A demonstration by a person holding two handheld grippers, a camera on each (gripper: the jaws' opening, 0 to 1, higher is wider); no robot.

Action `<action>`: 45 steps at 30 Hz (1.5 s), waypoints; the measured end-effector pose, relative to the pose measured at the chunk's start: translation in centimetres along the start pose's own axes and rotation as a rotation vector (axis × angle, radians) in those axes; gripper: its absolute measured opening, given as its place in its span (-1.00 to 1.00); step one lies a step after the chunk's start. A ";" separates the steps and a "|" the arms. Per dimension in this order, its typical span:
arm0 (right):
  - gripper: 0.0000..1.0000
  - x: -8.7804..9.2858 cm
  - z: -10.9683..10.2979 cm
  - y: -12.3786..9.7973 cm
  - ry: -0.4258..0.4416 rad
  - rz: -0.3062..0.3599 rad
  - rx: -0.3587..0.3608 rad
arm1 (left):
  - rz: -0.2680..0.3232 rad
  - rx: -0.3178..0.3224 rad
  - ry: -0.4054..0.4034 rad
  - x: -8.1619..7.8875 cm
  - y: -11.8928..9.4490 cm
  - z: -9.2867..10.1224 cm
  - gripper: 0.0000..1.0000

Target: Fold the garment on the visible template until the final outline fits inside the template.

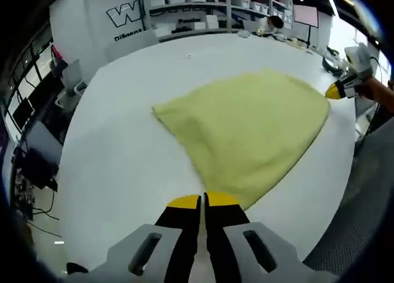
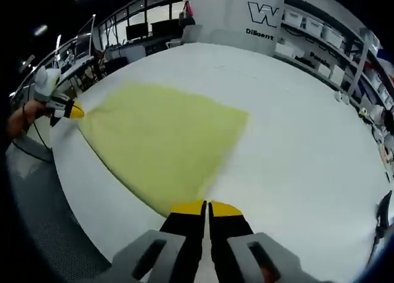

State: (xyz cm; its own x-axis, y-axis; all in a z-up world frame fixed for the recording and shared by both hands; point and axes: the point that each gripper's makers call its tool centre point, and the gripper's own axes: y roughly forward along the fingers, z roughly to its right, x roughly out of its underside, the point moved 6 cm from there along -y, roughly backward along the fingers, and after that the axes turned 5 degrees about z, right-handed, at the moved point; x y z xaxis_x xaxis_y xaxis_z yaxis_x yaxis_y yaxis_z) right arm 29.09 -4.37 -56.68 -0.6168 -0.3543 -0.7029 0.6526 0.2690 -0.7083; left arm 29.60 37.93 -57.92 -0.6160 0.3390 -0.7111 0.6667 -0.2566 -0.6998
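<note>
The yellow garment [image 1: 249, 132] lay spread on the white table [image 1: 117, 154], each near corner pinched in the closed left gripper [image 1: 202, 201] and right gripper [image 2: 206, 204] — folding seemingly barely begun, no template visible.

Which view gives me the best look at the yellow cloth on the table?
The left gripper view: the yellow cloth lies large and sharp, with its edges and far corner clear. The right gripper view shows the same cloth whole too, but its near right edge is blurred.
</note>
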 end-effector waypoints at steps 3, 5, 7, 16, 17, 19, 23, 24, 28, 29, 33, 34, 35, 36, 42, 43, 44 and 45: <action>-1.00 -0.7 -0.2 -0.5 0.027 0.043 0.003 | 0.070 -0.011 -0.076 -0.9 -0.4 0.0 -0.96; -1.00 -1.4 -0.5 -0.6 0.033 0.089 0.010 | 0.131 -0.020 -0.117 -1.7 -0.8 0.1 -0.98; -1.00 -2.1 -1.0 -0.6 0.096 0.133 -0.021 | 0.202 -0.062 -0.145 -2.6 -1.5 -0.2 -0.99; -1.00 -4.0 -2.4 -0.8 0.188 0.181 -0.026 | 0.399 -0.109 -0.215 -4.1 -4.3 -0.7 -0.87; -1.00 -4.0 -2.5 -0.8 0.190 0.184 -0.024 | 0.445 -0.128 -0.213 -4.5 -4.8 -0.7 -0.86; -1.00 -4.5 -2.7 -0.8 0.201 0.211 0.002 | 0.516 -0.144 -0.194 -5.4 -5.6 -0.7 -0.86; -1.00 -4.8 -3.0 -0.6 0.212 0.246 0.009 | 0.522 -0.141 -0.171 -5.5 -6.1 0.0 -0.86; -1.00 -4.9 -3.1 -0.6 0.230 0.255 0.012 | 0.521 -0.133 -0.148 -5.5 -6.1 0.2 -0.95; -0.84 -4.6 -3.3 -0.4 0.257 0.260 0.035 | 0.603 -0.130 -0.142 -6.8 -6.5 0.4 -0.92; -0.72 -4.4 -3.2 -0.5 0.265 0.270 0.050 | 0.600 -0.119 -0.166 -6.8 -6.5 0.5 -0.83; -0.34 -3.9 -3.2 -0.4 0.294 0.272 0.075 | 0.608 -0.112 -0.168 -7.0 -6.2 0.6 -0.19; -0.28 -3.9 -3.3 -0.4 0.297 0.271 0.072 | 0.606 -0.109 -0.170 -7.0 -6.1 0.6 -0.08; -0.18 -3.9 -3.3 -0.3 0.312 0.276 0.057 | 0.607 -0.093 -0.187 -7.0 -5.9 0.7 0.03; -0.10 -4.0 -3.3 -0.3 0.326 0.291 0.058 | 0.619 -0.072 -0.205 -7.2 -5.8 0.9 0.19; 0.92 -5.4 -2.8 -0.5 0.238 0.387 0.117 | 0.596 -0.104 -0.202 -7.2 -5.0 0.4 0.88; 0.97 -5.3 -2.8 -0.5 0.207 0.362 0.139 | 0.604 -0.108 -0.214 -7.2 -5.1 0.2 0.93; 0.98 -5.2 -3.0 -0.4 0.206 0.349 0.130 | 0.610 -0.107 -0.220 -7.3 -5.1 0.2 0.97; 0.98 -5.3 -3.0 -0.3 0.217 0.361 0.119 | 0.622 -0.107 -0.232 -7.5 -5.2 0.1 0.98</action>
State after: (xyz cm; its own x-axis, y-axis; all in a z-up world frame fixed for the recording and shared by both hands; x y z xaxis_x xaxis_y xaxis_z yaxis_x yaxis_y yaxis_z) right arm 30.79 0.12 -52.92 -0.4094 -0.0564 -0.9106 0.8818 0.2316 -0.4108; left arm 30.66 36.64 -48.97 -0.1700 -0.0490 -0.9842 0.9571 -0.2461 -0.1530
